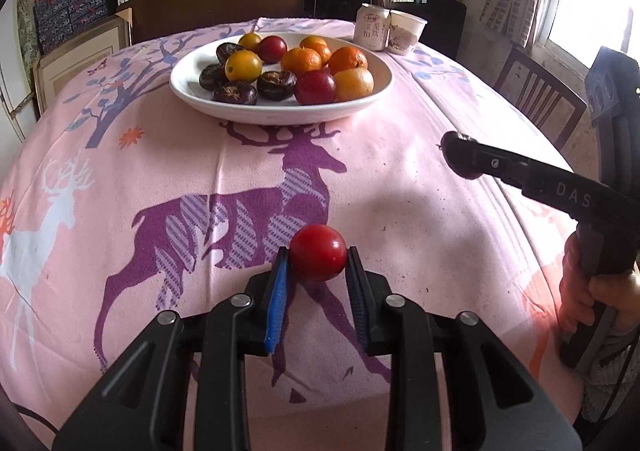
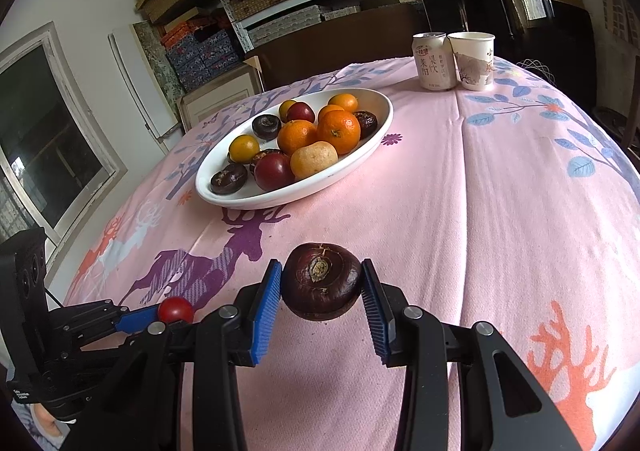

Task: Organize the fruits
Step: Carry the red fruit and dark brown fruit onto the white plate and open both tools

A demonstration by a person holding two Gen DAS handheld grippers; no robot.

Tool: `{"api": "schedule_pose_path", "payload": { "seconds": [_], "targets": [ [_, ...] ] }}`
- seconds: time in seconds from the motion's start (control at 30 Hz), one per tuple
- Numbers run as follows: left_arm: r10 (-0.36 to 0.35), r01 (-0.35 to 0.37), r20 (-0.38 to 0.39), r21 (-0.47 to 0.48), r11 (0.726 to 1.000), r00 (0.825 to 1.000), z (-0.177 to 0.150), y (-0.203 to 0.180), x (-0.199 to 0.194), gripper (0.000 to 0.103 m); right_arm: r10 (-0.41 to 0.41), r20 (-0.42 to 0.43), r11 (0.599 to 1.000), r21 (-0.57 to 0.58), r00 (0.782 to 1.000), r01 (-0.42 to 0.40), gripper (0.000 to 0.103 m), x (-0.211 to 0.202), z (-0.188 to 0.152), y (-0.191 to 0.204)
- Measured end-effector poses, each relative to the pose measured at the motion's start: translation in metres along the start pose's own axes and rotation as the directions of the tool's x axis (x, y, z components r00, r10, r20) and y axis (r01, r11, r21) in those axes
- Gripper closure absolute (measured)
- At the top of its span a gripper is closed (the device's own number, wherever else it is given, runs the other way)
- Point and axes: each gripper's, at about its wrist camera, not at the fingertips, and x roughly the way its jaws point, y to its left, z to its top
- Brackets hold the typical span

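A white oval plate (image 1: 372, 97) (image 2: 374, 145) sits on the far half of the table and holds several oranges, red fruits, yellow fruits and dark water chestnuts. My left gripper (image 1: 318, 261) is shut on a small red fruit (image 1: 318, 252) and holds it above the cloth; it also shows in the right wrist view (image 2: 176, 310). My right gripper (image 2: 322, 279) is shut on a dark brown water chestnut (image 2: 322, 281); in the left wrist view it shows at the right (image 1: 460, 157).
A pink tablecloth with deer prints (image 1: 240, 211) covers the table. A drink can (image 2: 434, 61) and a paper cup (image 2: 474, 61) stand at the far edge behind the plate. A wooden chair (image 1: 536, 91) stands at the right; shelves with boxes stand behind.
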Motion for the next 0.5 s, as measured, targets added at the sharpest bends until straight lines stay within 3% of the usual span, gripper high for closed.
{"api": "schedule_pose_path", "payload": {
  "seconds": [0.23,0.37,0.5],
  "targets": [
    [-0.002,0.002,0.083,-0.006,1.000,0.997,0.029,0.002,-0.017,0.076,0.006,0.013,1.000,0.010,1.000,-0.006,0.063,-0.002,0.001,-0.001],
    [0.023,-0.020,0.154,-0.017,1.000,0.988,0.067,0.011,-0.029,0.076,0.024,0.042,0.999,0.026,0.999,-0.025,0.063,-0.008,0.007,-0.003],
    [0.054,-0.049,0.227,-0.027,0.998,0.972,0.111,0.020,-0.040,0.076,0.040,0.075,0.999,0.023,0.996,-0.042,0.063,-0.016,0.040,-0.001]
  ]
}}
